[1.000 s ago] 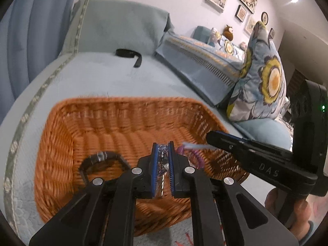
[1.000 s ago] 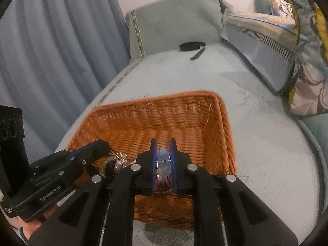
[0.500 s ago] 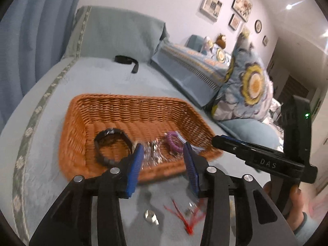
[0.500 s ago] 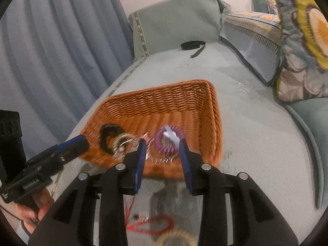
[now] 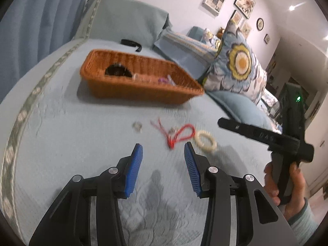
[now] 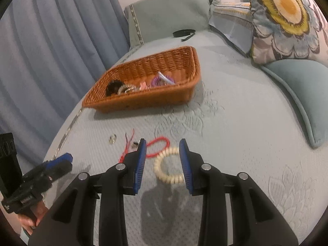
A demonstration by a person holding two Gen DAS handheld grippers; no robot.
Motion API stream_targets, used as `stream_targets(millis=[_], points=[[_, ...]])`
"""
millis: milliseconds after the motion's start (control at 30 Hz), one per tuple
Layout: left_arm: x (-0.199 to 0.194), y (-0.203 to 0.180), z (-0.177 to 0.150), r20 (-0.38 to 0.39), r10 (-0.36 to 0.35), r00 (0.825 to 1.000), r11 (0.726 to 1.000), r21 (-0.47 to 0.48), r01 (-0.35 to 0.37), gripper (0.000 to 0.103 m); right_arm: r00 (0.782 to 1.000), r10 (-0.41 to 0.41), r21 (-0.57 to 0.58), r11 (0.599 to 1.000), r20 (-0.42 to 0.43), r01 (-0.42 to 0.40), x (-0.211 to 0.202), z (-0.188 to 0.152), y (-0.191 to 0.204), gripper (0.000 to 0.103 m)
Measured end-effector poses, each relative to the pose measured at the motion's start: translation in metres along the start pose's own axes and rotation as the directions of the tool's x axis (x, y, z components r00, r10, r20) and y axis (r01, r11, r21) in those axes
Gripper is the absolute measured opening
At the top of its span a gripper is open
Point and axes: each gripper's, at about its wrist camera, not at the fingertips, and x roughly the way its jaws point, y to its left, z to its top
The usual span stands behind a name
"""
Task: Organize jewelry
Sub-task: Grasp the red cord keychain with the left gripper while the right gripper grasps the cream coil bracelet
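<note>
An orange wicker basket (image 5: 98, 82) (image 6: 190, 86) sits on the blue bedspread and holds a black bracelet (image 5: 116, 70) (image 6: 111, 87), a silver chain (image 6: 128, 89) and a purple coil bracelet (image 6: 157, 81). On the bedspread in front of it lie a red cord bracelet (image 5: 182, 134) (image 6: 158, 146), a cream bead bracelet (image 5: 205, 141) (image 6: 168, 166) and a small ring (image 5: 137, 126) (image 6: 112, 137). My left gripper (image 5: 163, 148) is open and empty, just short of the red cord. My right gripper (image 6: 163, 143) is open and empty, its jaws either side of the cream bracelet.
A flowered pillow (image 5: 237, 65) (image 6: 285, 20) and a striped cushion (image 5: 184, 41) lie right of the basket. A black strap (image 5: 131, 43) (image 6: 183, 33) lies beyond it. Blue curtains (image 6: 51, 51) hang at the left. The right gripper's body (image 5: 264, 137) shows at right.
Both grippers opened, dropped the silver chain and purple bracelet into the basket, then pulled back and down toward the loose jewelry on the bedspread.
</note>
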Motion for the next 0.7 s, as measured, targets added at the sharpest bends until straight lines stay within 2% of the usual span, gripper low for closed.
stream_targets(millis=[167,300,500,700], points=[[0.016,0.006,-0.015,-0.043,0.022,0.999,1.000,-0.016,-0.023,0.041,0.999,-0.026,-0.033,0.999,-0.029,0.025,0.008,-0.010,-0.001,0.030],[0.020,0.000,-0.018,-0.058,0.038,0.998,0.999,0.021,-0.037,0.041,0.998,-0.026,-0.033,0.999,-0.064,0.024,0.017,-0.014,-0.003,0.030],[0.040,-0.009,-0.002,-0.094,0.021,0.995,0.999,0.052,-0.016,0.041,0.994,-0.049,-0.032,0.998,-0.103,0.046,0.027,-0.016,-0.008,0.030],[0.079,-0.026,0.015,-0.160,0.084,0.984,0.988,0.141,-0.061,0.041,0.991,-0.064,-0.037,0.998,-0.120,0.060,0.033,-0.016,-0.010,0.030]])
